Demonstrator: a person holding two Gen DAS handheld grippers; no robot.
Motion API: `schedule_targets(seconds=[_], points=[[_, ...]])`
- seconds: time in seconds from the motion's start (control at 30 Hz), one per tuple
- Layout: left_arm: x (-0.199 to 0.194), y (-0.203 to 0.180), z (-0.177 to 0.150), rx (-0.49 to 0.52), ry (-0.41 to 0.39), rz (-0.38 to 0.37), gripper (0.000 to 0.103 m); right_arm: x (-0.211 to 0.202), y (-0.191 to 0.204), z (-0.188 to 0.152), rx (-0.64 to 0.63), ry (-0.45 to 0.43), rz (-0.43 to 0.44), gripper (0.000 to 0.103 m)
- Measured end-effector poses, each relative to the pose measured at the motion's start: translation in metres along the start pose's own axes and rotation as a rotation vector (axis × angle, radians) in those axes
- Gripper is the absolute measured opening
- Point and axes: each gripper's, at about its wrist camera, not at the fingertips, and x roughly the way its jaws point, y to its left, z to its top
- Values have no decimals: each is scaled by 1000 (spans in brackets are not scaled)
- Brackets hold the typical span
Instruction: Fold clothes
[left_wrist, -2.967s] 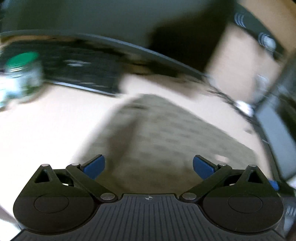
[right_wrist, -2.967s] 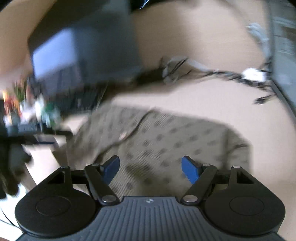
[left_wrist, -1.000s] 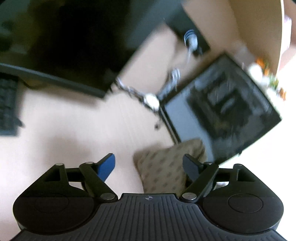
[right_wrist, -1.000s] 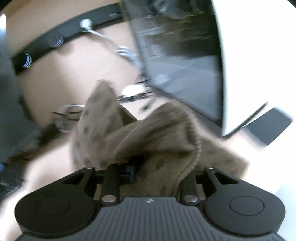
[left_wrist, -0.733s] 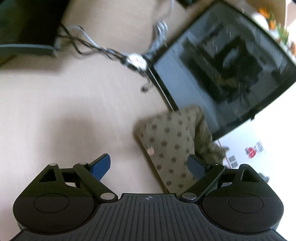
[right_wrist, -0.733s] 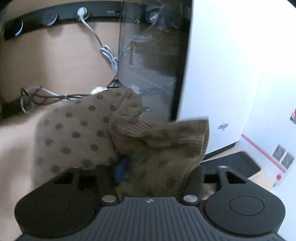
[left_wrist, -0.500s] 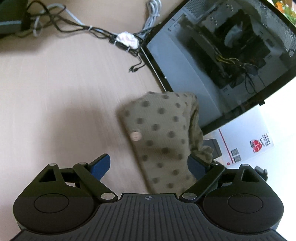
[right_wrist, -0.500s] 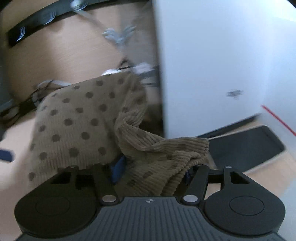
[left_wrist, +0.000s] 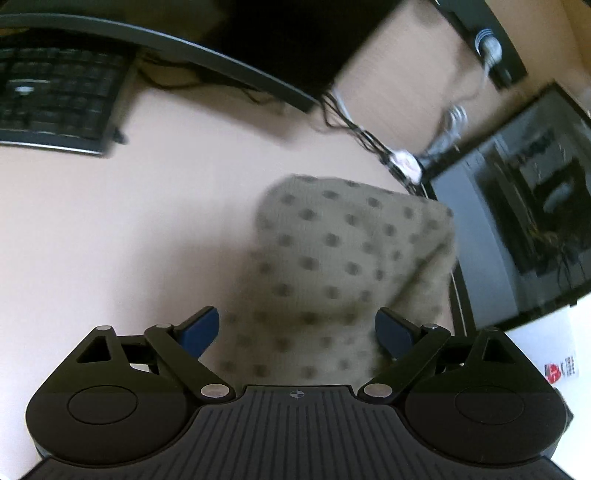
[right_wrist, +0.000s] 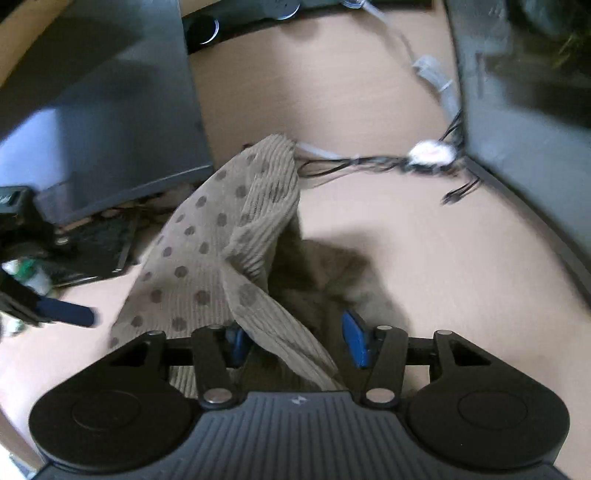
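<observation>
Garment, ribbed tan with dots, drapes bunched between the right tool's seemingly parted fingers; left tool spread.

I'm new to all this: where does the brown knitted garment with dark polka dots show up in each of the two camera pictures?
Left wrist view: the brown knitted polka-dot garment fills the centre, ahead of the open left gripper.
Right wrist view: the garment rises left of centre, draped between the fingers of the right gripper, whose jaws stand apart.
Shared landmark: the white cable connector beside the glass-sided computer case.
</observation>
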Motion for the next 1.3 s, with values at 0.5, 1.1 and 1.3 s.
schedule_targets(seconds=[0.5,1.1,1.3], points=[[47,-65,-21,373,12,-163,91,-81,-5,77,-38,-145,304,51],[37,-50,6,177,-44,-331,93,1,28,53,-453,-71,38,58],[99,-85,32,207,68,-419,86,-41,16,45,-293,-40,192,78]])
